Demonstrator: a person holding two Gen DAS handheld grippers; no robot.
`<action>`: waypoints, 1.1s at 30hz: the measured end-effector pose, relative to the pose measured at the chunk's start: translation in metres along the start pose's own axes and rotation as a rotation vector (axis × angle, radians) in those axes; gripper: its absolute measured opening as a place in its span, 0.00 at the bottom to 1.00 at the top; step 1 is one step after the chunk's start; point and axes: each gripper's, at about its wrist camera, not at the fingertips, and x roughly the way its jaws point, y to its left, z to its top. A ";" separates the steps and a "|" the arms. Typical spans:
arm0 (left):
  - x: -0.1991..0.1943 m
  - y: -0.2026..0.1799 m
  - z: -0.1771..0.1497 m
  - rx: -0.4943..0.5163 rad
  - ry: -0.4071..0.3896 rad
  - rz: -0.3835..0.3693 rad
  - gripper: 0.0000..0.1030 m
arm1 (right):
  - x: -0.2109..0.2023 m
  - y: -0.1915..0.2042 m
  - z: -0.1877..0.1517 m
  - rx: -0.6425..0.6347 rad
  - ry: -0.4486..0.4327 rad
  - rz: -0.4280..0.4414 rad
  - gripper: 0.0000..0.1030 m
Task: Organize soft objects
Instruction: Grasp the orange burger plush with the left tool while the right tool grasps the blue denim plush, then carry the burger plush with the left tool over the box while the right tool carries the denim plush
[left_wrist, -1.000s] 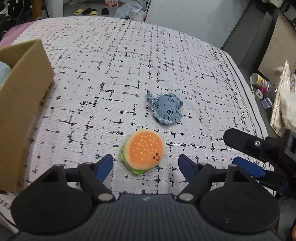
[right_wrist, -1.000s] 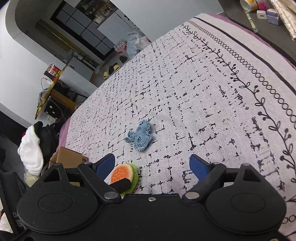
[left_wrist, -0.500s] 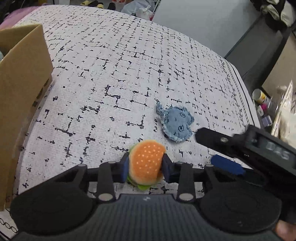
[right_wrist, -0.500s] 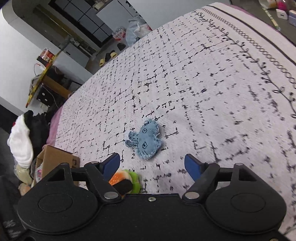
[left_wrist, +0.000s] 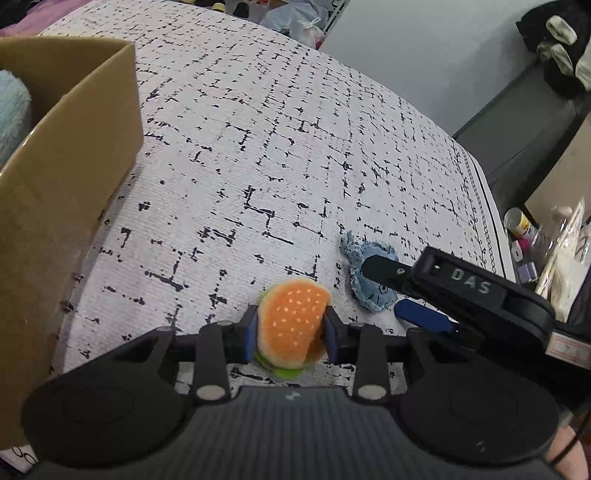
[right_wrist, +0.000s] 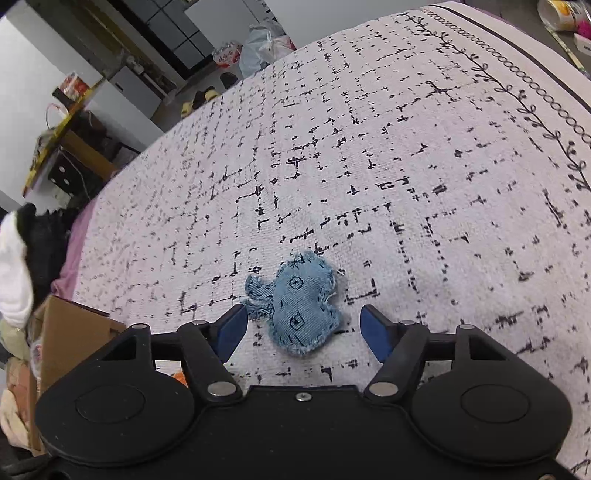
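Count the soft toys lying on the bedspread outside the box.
2. The burger plush is clamped in the left gripper. The denim toy lies between the closing right gripper pads, untouched. The cardboard box may hide more.

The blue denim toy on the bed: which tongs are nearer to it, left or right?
Right. The right tongs straddle the denim toy, closing, pads not yet touching it. The left tongs are beside it, shut on the burger toy.

Each wrist camera looks steeply down along its tool, close over the bed (left_wrist: 295, 155). Both views share the denim toy (right_wrist: 301, 306) and box (left_wrist: 55, 221).
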 end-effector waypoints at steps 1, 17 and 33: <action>0.000 0.001 0.000 -0.012 0.003 -0.003 0.33 | 0.001 0.003 0.001 -0.012 0.000 -0.013 0.61; -0.035 0.010 -0.018 -0.009 -0.007 -0.021 0.33 | -0.050 0.004 -0.035 0.028 -0.032 -0.076 0.22; -0.109 -0.004 -0.044 0.066 -0.111 -0.066 0.33 | -0.128 0.025 -0.059 0.028 -0.177 -0.014 0.22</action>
